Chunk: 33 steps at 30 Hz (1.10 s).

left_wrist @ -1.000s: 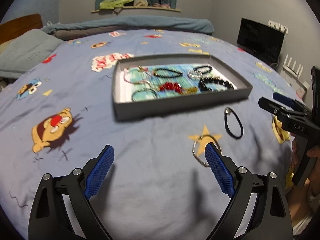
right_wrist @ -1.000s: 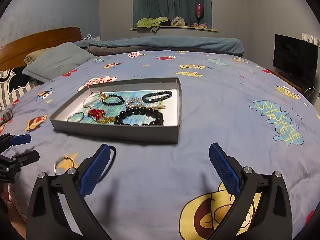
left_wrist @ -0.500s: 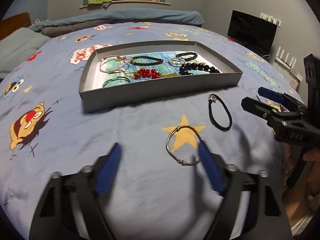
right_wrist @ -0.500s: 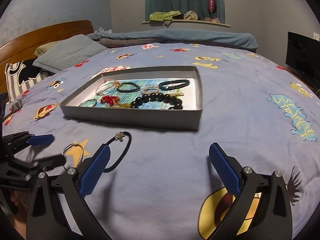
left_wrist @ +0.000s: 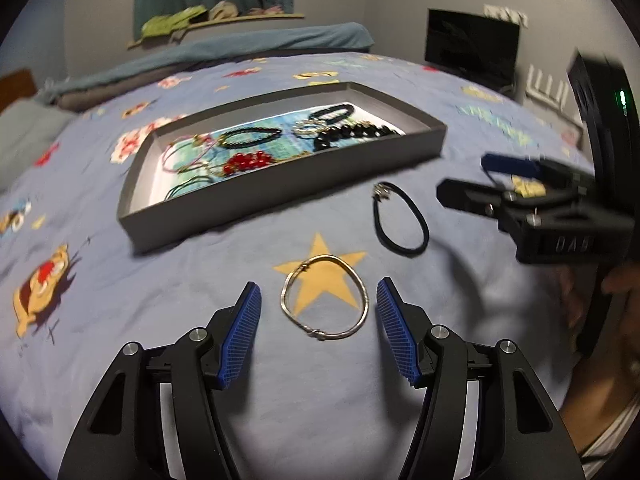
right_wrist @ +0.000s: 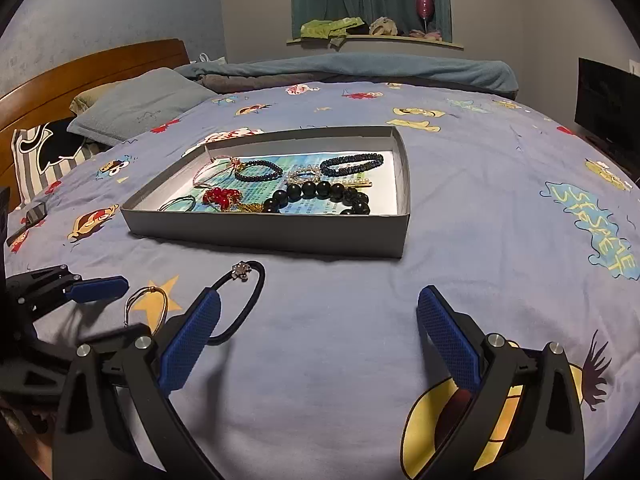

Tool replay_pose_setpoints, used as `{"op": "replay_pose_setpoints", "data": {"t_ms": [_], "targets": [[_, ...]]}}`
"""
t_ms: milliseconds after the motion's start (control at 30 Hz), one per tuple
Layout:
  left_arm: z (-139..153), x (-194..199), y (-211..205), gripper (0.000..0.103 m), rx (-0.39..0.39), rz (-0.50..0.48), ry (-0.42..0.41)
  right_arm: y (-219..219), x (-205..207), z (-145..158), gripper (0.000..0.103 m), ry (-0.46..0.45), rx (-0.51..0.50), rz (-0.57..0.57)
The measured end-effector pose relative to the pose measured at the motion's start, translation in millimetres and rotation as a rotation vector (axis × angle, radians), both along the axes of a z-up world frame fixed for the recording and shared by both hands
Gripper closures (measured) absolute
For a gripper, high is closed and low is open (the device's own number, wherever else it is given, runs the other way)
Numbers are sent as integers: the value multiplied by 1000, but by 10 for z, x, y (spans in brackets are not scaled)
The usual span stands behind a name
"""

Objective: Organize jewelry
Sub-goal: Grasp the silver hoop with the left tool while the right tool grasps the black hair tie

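Observation:
A grey shallow box (left_wrist: 280, 194) (right_wrist: 264, 236) lies on the bed and holds several bracelets. In front of it a silver bangle (left_wrist: 324, 298) (right_wrist: 146, 306) lies on a yellow star print. A black cord bracelet (left_wrist: 400, 220) (right_wrist: 240, 304) with a small charm lies to its right. My left gripper (left_wrist: 318, 328) is open, low over the sheet, its blue pads either side of the silver bangle without touching it. My right gripper (right_wrist: 316, 340) is open and empty, just right of the black cord; it also shows in the left wrist view (left_wrist: 492, 178).
The bed has a blue cartoon-print sheet (right_wrist: 480, 240). Pillows (right_wrist: 132, 108) and a wooden headboard (right_wrist: 92, 68) are at the far left. A dark screen (left_wrist: 472, 48) stands off the right side. A small dark object (right_wrist: 34, 216) lies on the sheet at left.
My left gripper has moved forward and down, so the silver bangle now sits between its pads, and the jaws have narrowed. My right gripper has drawn closer to the black cord.

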State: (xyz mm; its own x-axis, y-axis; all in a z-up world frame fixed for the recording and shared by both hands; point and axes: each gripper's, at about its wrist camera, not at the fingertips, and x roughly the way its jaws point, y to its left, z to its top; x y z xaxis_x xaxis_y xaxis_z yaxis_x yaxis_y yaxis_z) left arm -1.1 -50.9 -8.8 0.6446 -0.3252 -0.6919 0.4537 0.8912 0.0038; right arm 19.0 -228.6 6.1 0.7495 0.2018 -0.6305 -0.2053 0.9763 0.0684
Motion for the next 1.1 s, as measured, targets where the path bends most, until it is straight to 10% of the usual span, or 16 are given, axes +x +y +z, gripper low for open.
{"op": "replay_pose_setpoints", "data": {"t_ms": [433,700,1100], "targets": [[4,-13,53,55,24,18,-43,75,-8,-16,9,5,-12,40],[38,85,253,55,4,116,-40,338,90,-101,51,61,-32,100],[51,52,278,55,-20,108,-35,430,232,-222,85,104,-41,96]]}}
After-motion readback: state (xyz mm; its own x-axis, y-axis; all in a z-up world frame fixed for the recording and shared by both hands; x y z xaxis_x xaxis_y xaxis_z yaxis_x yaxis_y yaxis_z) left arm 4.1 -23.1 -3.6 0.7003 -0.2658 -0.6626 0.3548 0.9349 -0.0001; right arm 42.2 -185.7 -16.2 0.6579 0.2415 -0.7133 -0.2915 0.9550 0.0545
